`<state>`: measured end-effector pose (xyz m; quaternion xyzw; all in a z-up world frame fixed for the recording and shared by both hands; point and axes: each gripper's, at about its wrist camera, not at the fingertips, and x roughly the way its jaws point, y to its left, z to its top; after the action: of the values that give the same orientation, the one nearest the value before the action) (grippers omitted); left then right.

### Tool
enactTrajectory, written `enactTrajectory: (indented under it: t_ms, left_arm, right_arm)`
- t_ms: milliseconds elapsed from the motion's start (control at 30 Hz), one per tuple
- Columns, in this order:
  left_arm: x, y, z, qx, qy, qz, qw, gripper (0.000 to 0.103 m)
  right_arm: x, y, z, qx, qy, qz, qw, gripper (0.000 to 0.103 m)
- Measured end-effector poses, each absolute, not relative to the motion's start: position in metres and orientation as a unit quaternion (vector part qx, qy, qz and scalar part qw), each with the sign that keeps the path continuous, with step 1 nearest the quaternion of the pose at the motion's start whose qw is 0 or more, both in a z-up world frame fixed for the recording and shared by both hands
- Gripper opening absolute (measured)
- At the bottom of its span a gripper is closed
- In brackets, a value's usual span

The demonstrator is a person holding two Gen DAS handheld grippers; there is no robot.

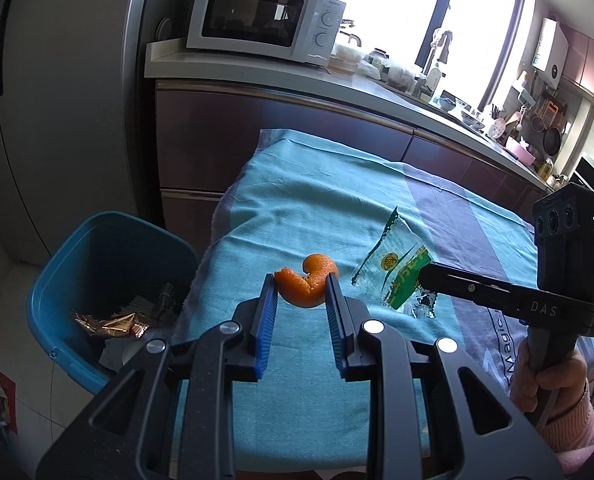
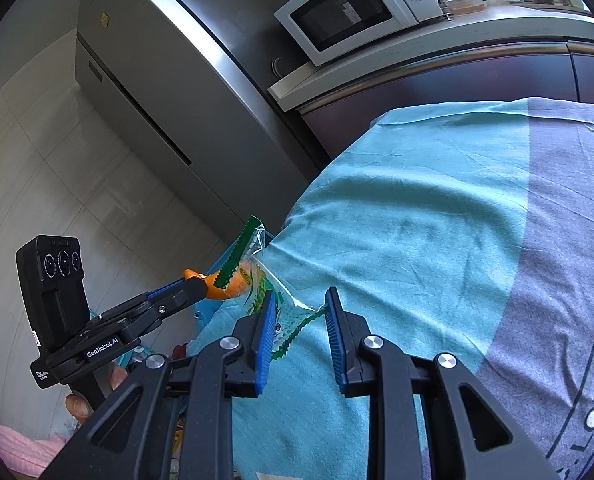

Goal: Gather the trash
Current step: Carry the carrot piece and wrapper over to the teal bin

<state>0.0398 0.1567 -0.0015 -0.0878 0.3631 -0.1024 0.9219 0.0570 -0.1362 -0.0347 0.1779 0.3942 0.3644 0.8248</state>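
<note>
A curled orange peel (image 1: 317,270) sits between the blue pads of my left gripper (image 1: 301,280), which is shut on it above the left part of the teal cloth. In the right wrist view that gripper (image 2: 201,284) carries the peel (image 2: 217,293) just off the table's left edge. A crinkled clear wrapper with green print (image 2: 253,240) spans the jaws of my right gripper (image 2: 300,298), which is shut on it. From the left wrist view, the right gripper (image 1: 425,276) pinches the wrapper (image 1: 393,260) to the right of the peel.
A blue bin (image 1: 57,280) stands on the floor left of the table, with a gold foil wrapper (image 1: 109,324) and other scraps inside. The table wears a teal and grey cloth (image 1: 317,200). Behind are a steel fridge (image 1: 57,100), a counter with a white microwave (image 1: 265,16) and a cluttered worktop.
</note>
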Motion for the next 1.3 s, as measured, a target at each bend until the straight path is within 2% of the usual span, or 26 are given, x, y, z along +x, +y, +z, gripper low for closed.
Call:
enactTrajectory:
  t_ms: [800,867,1300]
  left_arm:
    - [0.036,0.185,0.001,-0.099,0.355,-0.068,0.927,0.024]
    - [0.036,0.187,0.001,-0.1,0.354,-0.065,0.928,0.016]
    - [0.039,0.205,-0.004,-0.113,0.357,-0.051,0.926,0.014]
  right_arm:
    - [0.066,-0.102,-0.028,0.156,0.397,0.393,0.814,0.023]
    - [0.066,-0.098,-0.027,0.154,0.397,0.396,0.813,0.023]
    - [0.075,-0.077,-0.025,0.144,0.403,0.41,0.806,0.023]
